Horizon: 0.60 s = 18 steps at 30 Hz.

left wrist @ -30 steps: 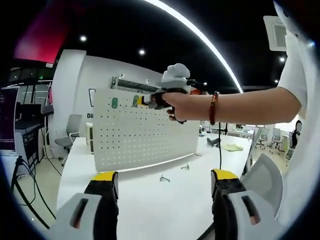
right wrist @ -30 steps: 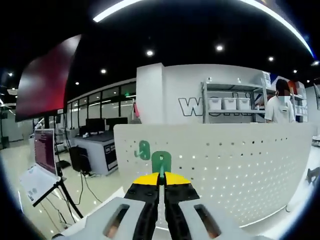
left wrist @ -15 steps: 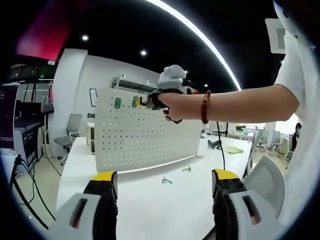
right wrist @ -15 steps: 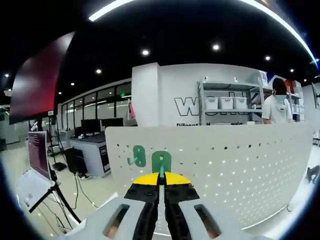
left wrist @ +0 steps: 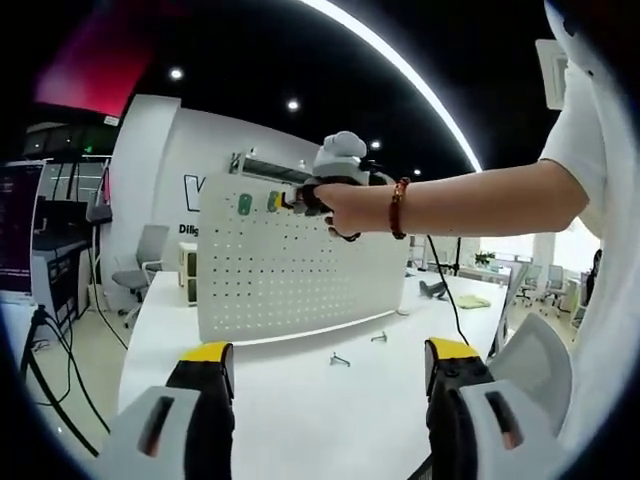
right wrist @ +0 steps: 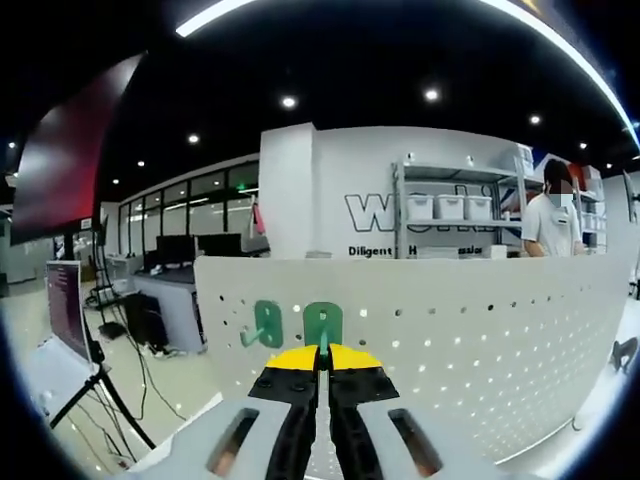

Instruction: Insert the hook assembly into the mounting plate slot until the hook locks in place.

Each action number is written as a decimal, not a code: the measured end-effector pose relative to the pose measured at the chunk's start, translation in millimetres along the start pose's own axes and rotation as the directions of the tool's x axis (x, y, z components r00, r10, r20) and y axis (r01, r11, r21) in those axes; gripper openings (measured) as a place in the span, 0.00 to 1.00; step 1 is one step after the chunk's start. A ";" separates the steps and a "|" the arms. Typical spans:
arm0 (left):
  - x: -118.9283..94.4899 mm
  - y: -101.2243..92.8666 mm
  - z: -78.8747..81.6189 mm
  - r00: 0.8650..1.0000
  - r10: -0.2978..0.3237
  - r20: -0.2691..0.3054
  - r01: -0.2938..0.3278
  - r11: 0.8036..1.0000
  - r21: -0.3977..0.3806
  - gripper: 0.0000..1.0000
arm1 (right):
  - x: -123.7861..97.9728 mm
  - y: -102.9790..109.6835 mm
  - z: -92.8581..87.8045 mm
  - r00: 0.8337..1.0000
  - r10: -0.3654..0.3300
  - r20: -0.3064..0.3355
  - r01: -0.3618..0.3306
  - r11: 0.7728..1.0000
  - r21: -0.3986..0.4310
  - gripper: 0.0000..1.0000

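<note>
The right gripper (right wrist: 320, 375), fingers pinched on the green hook (right wrist: 322, 325), has edged nearer the white pegboard (right wrist: 450, 340) beside a mounted hook (right wrist: 266, 325), while the left gripper (left wrist: 325, 385) idles wide open

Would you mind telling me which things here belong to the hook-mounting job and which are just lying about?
Belonging to the job:
- white pegboard
- green hook gripped in the right claw
- green hook already mounted

Just lying about:
- two loose metal hooks on the table
- left claw, open and holding nothing
</note>
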<state>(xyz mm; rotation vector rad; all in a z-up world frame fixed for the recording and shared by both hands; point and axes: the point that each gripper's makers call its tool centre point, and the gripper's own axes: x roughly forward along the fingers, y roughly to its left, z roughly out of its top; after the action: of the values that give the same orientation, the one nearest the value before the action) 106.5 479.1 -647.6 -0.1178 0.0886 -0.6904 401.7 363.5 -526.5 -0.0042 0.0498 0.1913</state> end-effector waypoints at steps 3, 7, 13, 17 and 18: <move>0.2 1.6 -0.6 1.000 0.001 -0.003 -0.001 1.000 0.000 0.80 | 3.6 -1.3 1.0 1.000 -0.007 0.000 0.007 1.000 0.000 0.01; 1.6 3.3 -1.4 1.000 0.001 -0.008 -0.001 1.000 -0.002 0.80 | 8.1 -0.1 0.7 1.000 -0.007 -0.003 0.007 1.000 -0.019 0.01; 1.7 5.4 -3.1 1.000 0.005 -0.012 -0.005 1.000 -0.005 0.80 | 11.9 -0.1 -2.2 1.000 -0.011 -0.012 0.011 1.000 -0.006 0.01; 0.0 7.4 -1.0 1.000 0.008 0.004 -0.008 1.000 -0.018 0.80 | 15.1 -2.0 -5.4 1.000 -0.021 -0.021 0.021 1.000 0.008 0.01; -0.2 7.9 -1.4 1.000 0.010 0.000 -0.010 1.000 -0.017 0.80 | 16.3 -1.9 -6.0 0.999 -0.022 -0.026 0.022 1.000 0.008 0.01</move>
<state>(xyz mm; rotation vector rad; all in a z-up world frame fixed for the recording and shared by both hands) 111.2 485.1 -650.1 -0.1337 0.0951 -0.6795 417.7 364.7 -533.3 0.0007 0.0763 0.1692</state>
